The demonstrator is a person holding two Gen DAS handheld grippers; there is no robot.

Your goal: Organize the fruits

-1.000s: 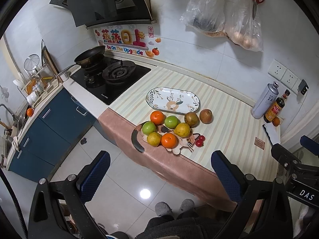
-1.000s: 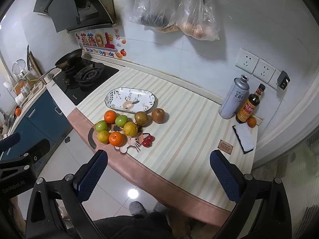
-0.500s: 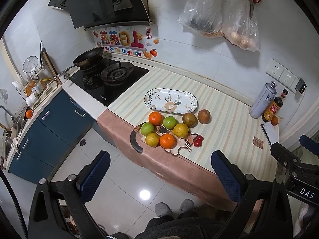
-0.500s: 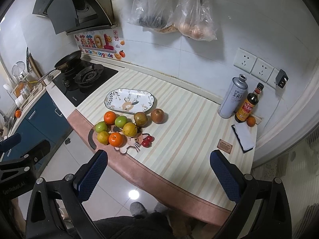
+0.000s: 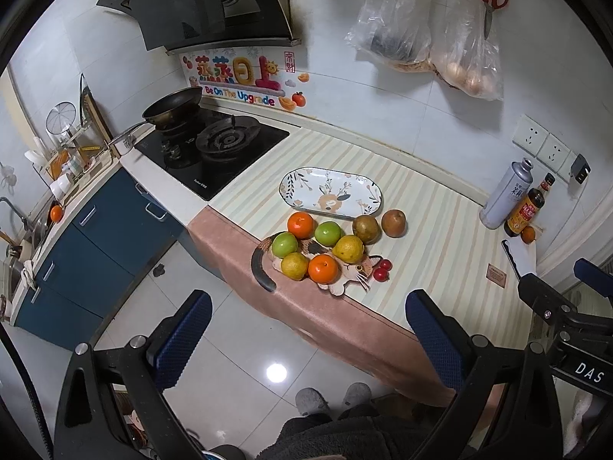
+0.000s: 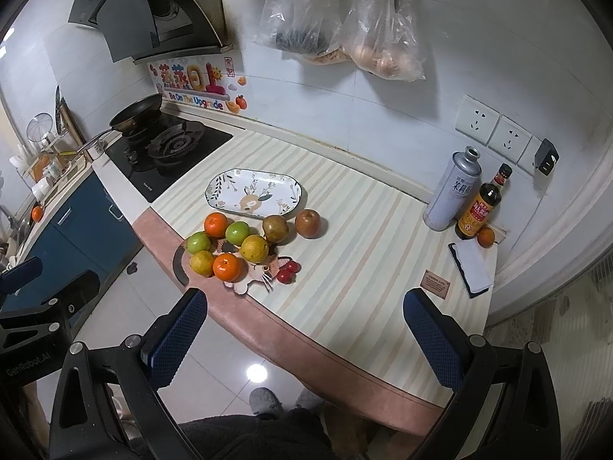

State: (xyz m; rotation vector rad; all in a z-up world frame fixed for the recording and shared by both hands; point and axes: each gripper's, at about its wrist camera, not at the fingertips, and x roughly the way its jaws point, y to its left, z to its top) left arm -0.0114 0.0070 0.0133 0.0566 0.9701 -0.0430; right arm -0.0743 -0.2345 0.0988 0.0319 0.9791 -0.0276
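Several fruits sit on a cat-shaped board (image 5: 345, 283) at the counter's front edge: two oranges (image 5: 323, 267), two green fruits (image 5: 284, 244), two yellow citrus (image 5: 348, 248). Two brown pears (image 5: 394, 223) and small red tomatoes (image 5: 382, 269) lie beside it. An empty floral oval plate (image 5: 331, 193) lies just behind; it also shows in the right wrist view (image 6: 256, 193). My left gripper (image 5: 306, 341) and my right gripper (image 6: 302, 337) are open and empty, held well back from the counter above the floor.
A gas hob with a pan (image 5: 172, 109) is at the left. A grey can (image 6: 452, 191), a sauce bottle (image 6: 481, 207), a small orange (image 6: 485, 237) and a notebook (image 6: 473, 268) stand at the right. Bags (image 5: 440, 38) hang on the wall.
Both views have shifted slightly; the grippers stay open and away from the counter. Nothing on the counter moved.
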